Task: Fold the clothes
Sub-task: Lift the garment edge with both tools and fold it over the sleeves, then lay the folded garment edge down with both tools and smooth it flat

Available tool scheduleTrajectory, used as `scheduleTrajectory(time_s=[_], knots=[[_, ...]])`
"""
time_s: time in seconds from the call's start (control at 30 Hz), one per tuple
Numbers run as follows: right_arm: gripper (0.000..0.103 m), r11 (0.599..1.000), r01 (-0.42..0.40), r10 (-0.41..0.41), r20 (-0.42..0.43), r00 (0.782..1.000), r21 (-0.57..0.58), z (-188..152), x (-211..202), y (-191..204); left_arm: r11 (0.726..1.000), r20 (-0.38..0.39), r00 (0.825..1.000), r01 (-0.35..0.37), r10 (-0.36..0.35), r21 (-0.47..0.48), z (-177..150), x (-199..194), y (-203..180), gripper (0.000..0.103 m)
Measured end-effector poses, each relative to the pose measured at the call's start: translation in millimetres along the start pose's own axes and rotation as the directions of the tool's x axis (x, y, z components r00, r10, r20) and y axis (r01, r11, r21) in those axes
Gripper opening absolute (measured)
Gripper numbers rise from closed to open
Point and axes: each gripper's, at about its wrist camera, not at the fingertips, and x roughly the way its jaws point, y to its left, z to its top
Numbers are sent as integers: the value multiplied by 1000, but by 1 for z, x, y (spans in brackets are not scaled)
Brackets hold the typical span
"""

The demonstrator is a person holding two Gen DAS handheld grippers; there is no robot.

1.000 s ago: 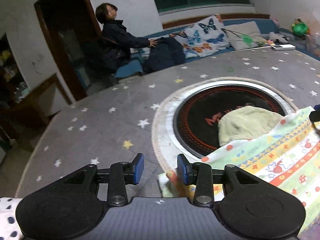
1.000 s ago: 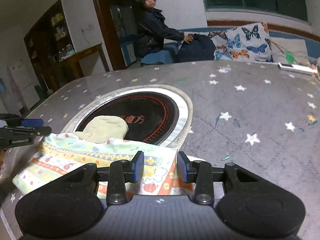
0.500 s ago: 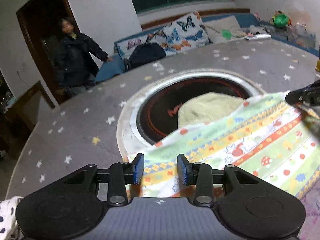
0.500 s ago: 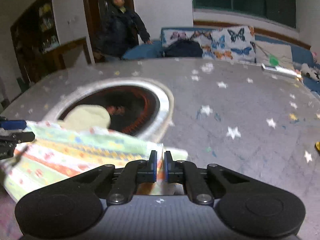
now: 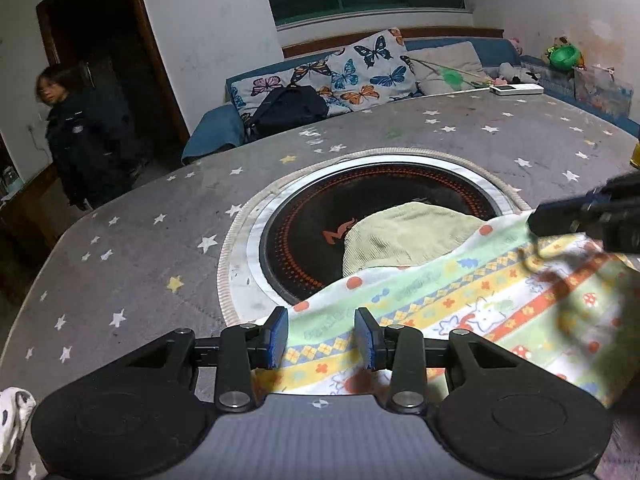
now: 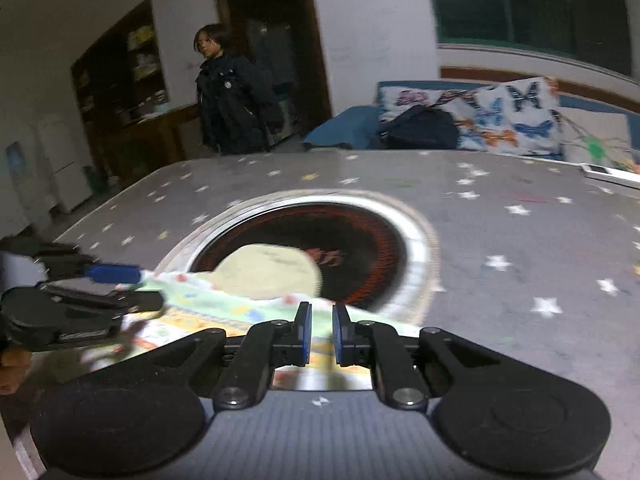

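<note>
Comparing with a second ago, we note the right gripper narrowed, now reopening slightly over the patterned garment at 6 o'clock; left gripper unchanged, half-open, astride its hem. Fold beginning.

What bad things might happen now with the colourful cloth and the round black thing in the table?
1. The patterned cloth lies partly over the round black cooktop; if that is warm, the fabric might scorch.
2. The right gripper has its jaws opening with only the cloth's edge between them, so the edge may slip out.
3. The left gripper is open over its corner, so lifting now may leave that side behind and make a crooked fold.
</note>
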Motion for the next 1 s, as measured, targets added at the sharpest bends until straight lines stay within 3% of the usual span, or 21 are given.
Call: scheduleTrajectory(time_s=[0.2,0.33,0.43,0.6,0.67,1.0], knots=[[11,1000,20,-19,-65,998,11,-7,28,0,998,-32,999,-3,1,-57,-3,14,13,40],[11,999,38,-36,-60,998,30,-6,24,-6,997,-20,1000,17,-19,-77,-1,8,13,40],[22,999,32,-30,-46,999,34,-3,20,-4,996,-8,999,37,-38,-77,1,4,5,40],[26,999,-22,24,-43,999,29,-4,18,8,997,-10,998,60,-61,-57,1,0,-12,43],[36,999,-32,33,-53,998,14,-7,19,13,998,-7,999,44,-44,-37,-2,-2,-19,47],[41,999,-39,40,-56,998,10,-22,-3,13,998,-2,1000,23,-24,-62,-7,-14,-24,48]])
